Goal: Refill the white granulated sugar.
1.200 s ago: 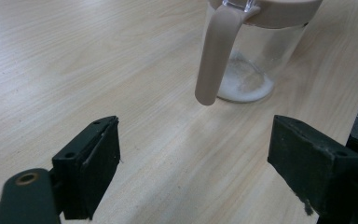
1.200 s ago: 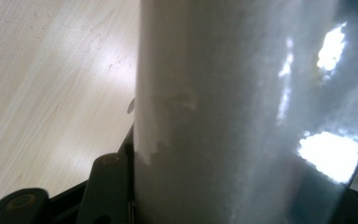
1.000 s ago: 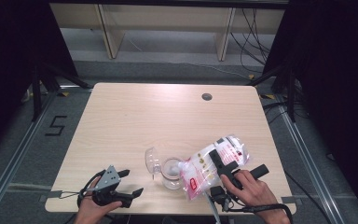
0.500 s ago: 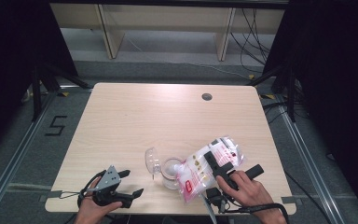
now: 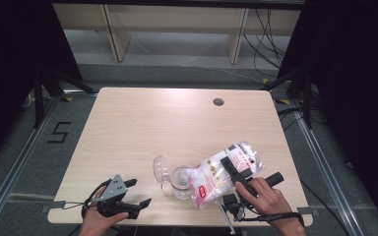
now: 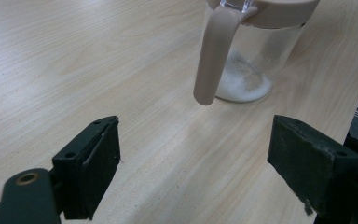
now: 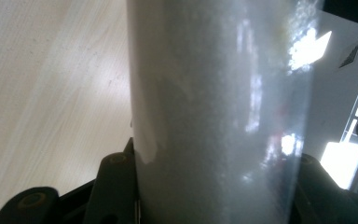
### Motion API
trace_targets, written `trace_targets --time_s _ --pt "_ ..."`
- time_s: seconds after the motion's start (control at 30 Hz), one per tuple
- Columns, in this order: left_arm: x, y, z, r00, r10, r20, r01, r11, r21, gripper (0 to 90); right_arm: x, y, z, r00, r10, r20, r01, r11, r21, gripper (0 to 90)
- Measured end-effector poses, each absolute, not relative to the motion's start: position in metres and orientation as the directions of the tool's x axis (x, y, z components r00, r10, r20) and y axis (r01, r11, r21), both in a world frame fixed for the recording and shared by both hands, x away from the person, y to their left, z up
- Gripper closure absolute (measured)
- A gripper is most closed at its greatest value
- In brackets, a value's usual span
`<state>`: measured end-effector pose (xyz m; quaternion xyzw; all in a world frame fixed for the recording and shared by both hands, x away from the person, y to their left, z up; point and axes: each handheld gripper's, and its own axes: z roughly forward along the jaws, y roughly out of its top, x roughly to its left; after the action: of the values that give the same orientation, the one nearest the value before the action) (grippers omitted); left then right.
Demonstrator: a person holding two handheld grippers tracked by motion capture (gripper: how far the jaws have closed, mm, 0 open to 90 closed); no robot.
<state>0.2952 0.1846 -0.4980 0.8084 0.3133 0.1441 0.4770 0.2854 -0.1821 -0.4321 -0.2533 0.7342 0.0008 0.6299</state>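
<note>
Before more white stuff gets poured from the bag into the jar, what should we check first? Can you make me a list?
1. Right claw grips the bag: ok; its jaws have just been closing, with the bag between them.
2. Bag's low end sits over the jar: ok, it overlaps the rim in the high view.
3. Jar's lid is flipped open: ok.
4. Jar stands upright on the table: ok, with only a little white powder at the bottom.
5. Left claw steadies the jar: not ok; it is open, away from the jar.
6. Bag's mouth is cut open: cannot tell.
</note>
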Motion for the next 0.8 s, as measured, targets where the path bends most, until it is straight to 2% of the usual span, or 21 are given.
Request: trace_targets --time_s 0.1,0.23,0.47,0.63,0.8 --pt "0.2938 0.1837 -0.4985 0.751 0.654 -0.089 0.392 -0.333 0.858 16.5 0.285 -0.185 -0.4349 -0.078 -0.364 -0.928 -0.375 0.873 -0.311 56.8" --pt "0.2953 0.1846 -0.4979 0.766 0.64 -0.061 0.364 -0.354 0.861 16.5 0.2829 -0.1863 -0.4354 -0.08 -0.363 -0.928 -0.375 0.874 -0.309 56.9" --pt "0.294 0.184 -0.4983 0.753 0.653 -0.084 0.388 -0.337 0.858 16.5 0.2805 -0.1892 -0.4304 -0.063 -0.375 -0.925 -0.374 0.868 -0.326 57.0" --pt "0.2941 0.1837 -0.4982 0.756 0.65 -0.081 0.384 -0.339 0.859 16.5 0.2764 -0.1927 -0.4323 -0.087 -0.346 -0.934 -0.348 0.889 -0.297 57.1" --pt "0.2941 0.1841 -0.4981 0.755 0.651 -0.078 0.384 -0.342 0.858 16.5 0.2765 -0.189 -0.4292 -0.06 -0.392 -0.918 -0.373 0.862 -0.344 57.2"
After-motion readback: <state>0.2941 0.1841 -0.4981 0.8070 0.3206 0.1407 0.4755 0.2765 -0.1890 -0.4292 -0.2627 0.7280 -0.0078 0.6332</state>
